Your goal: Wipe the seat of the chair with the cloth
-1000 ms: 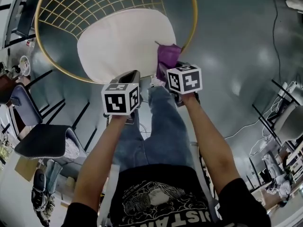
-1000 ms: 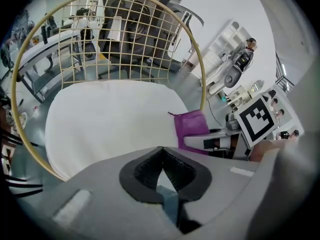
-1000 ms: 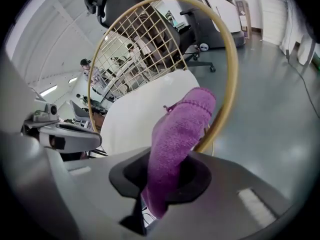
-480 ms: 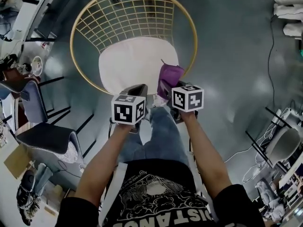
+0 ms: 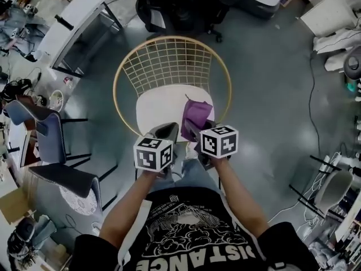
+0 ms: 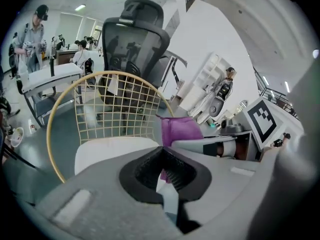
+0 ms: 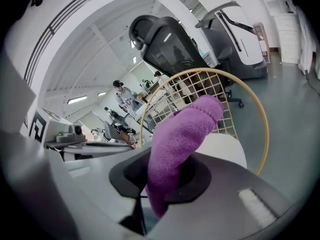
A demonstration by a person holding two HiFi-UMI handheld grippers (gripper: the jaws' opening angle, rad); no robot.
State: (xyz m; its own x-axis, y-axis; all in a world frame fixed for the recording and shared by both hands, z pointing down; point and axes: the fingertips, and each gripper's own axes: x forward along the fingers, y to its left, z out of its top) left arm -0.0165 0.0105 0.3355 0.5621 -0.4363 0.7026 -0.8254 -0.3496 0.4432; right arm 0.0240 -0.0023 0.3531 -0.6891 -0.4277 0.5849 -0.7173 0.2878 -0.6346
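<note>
Right gripper (image 7: 165, 180) fingers clamped on purple cloth (image 7: 182, 134), free end sticking up out of grip. Held over right front of white chair seat (image 5: 161, 107); contact with cushion unclear. Left gripper (image 6: 162, 170) fingers closed together, empty, hovering just beside.

Best handling, by judgement: lay cloth flat on seat, press lightly, sweep overlapping strokes from gold wire backrest (image 5: 169, 61) toward front edge, keep hard fingers off cushion.

Only legible writing: "DISTANCE" on black T-shirt (image 5: 192, 236), upside down. Marker cubes (image 5: 219, 141): patterns only.
</note>
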